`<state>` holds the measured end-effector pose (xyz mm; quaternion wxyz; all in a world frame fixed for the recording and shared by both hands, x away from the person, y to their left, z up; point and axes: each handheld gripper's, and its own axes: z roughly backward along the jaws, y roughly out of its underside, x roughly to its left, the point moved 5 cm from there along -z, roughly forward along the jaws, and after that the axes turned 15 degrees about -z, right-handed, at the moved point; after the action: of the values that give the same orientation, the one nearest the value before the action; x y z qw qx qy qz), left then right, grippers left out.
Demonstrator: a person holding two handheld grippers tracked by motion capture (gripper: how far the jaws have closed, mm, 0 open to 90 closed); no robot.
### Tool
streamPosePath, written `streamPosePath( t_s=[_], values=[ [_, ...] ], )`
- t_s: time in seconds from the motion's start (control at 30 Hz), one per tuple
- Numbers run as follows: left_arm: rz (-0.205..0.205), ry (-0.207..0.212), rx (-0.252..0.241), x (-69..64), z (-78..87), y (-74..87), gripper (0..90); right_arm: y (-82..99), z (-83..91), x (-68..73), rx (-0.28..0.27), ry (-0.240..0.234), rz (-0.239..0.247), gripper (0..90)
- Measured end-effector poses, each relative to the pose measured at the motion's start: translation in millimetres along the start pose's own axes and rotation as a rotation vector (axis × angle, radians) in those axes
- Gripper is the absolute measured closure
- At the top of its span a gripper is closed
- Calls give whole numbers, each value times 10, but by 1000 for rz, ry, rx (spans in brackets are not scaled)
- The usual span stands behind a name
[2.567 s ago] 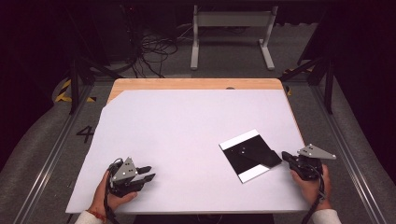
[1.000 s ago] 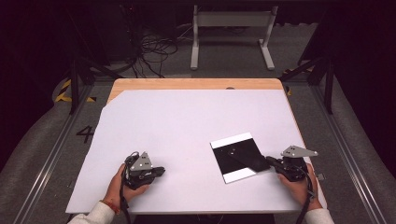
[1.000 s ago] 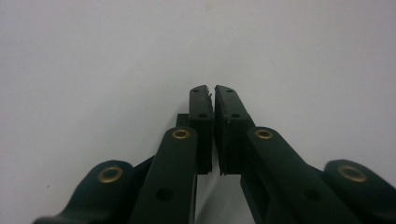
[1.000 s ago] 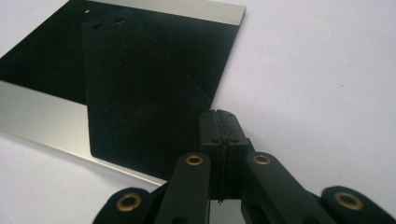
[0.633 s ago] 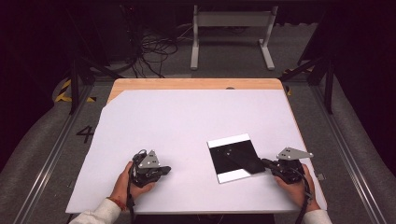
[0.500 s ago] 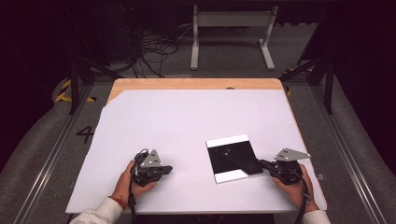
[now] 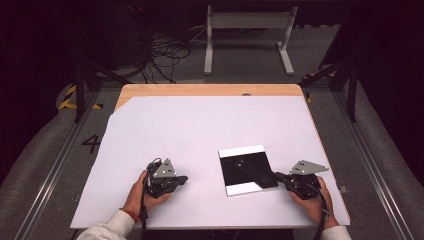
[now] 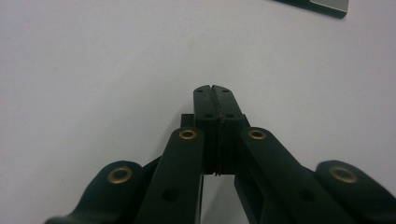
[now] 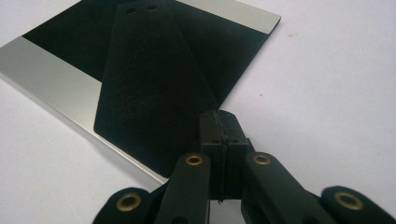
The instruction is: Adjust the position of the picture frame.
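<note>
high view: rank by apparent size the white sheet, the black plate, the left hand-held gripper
1. white sheet, largest by far
2. black plate
3. left hand-held gripper, smallest, though not far off the plate

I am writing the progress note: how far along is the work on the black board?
Done: the black board lies flat on the white sheet. In hand: the right claw seems shut on a black strip lying across it. The left claw rests shut, empty. Left: probably releasing the strip.
</note>
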<state>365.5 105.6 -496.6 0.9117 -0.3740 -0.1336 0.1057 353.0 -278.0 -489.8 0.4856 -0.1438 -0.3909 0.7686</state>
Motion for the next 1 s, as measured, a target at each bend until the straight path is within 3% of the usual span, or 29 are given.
streamPosePath(
  t_s=[1.0],
  values=[
    [-30,17,-11,11,-260,-310,897,-9,-29,76,15,-26,20,900]
  ],
)
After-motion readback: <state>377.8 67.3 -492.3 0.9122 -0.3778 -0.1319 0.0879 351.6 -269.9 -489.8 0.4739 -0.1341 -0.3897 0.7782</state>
